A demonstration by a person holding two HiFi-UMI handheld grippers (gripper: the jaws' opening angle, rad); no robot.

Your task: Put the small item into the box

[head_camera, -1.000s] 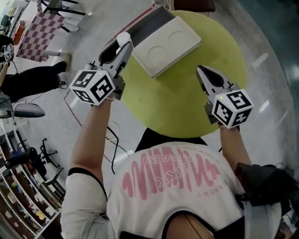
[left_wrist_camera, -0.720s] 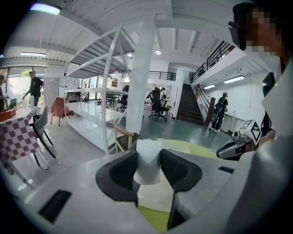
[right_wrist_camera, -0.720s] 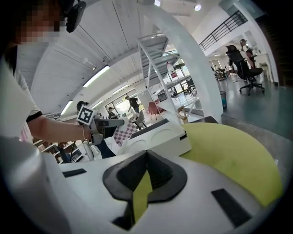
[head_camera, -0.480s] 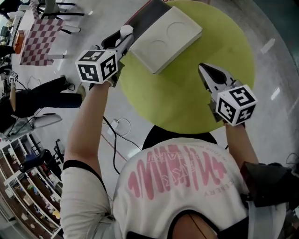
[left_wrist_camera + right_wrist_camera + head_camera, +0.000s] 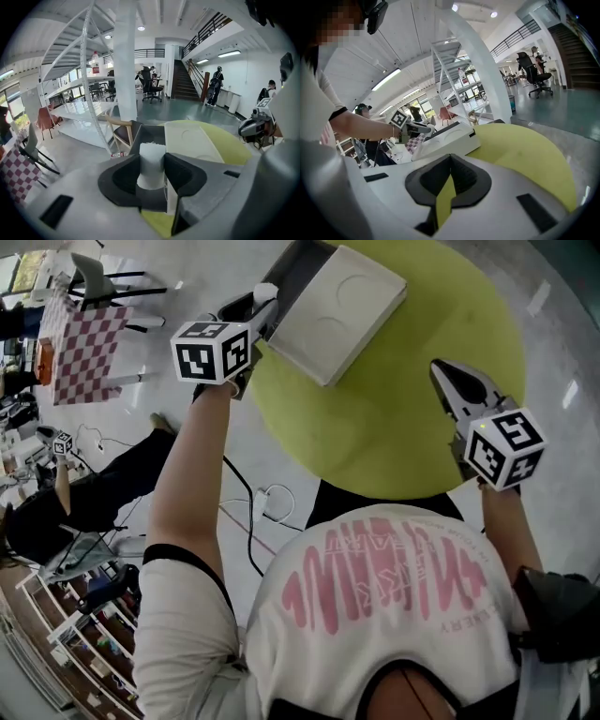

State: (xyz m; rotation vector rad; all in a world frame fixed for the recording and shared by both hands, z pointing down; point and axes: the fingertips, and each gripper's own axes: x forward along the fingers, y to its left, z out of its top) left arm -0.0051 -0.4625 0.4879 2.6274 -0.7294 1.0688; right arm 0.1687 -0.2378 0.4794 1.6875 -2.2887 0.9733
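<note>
My left gripper (image 5: 262,307) is shut on a small white block (image 5: 265,291), which stands upright between the dark pads (image 5: 151,161). It hangs at the left end of the box (image 5: 302,266), a dark grey tray whose white lid (image 5: 339,307) with two round dents covers most of it. In the left gripper view the tray's open dark part (image 5: 149,135) lies just beyond the block. My right gripper (image 5: 450,379) hovers over the right side of the round yellow-green table (image 5: 412,418), its jaws shut with nothing between them (image 5: 450,161).
The table's edge runs close under my left gripper, with grey floor beyond it. A wooden chair (image 5: 123,131) stands behind the box. A cable and a white plug (image 5: 277,495) lie on the floor. A seated person (image 5: 84,498) and a checkered cloth (image 5: 82,343) are at left.
My left gripper has carried the white block farther away, up along the table edge to the box's left end. The right gripper has drifted slightly right and stays shut.
</note>
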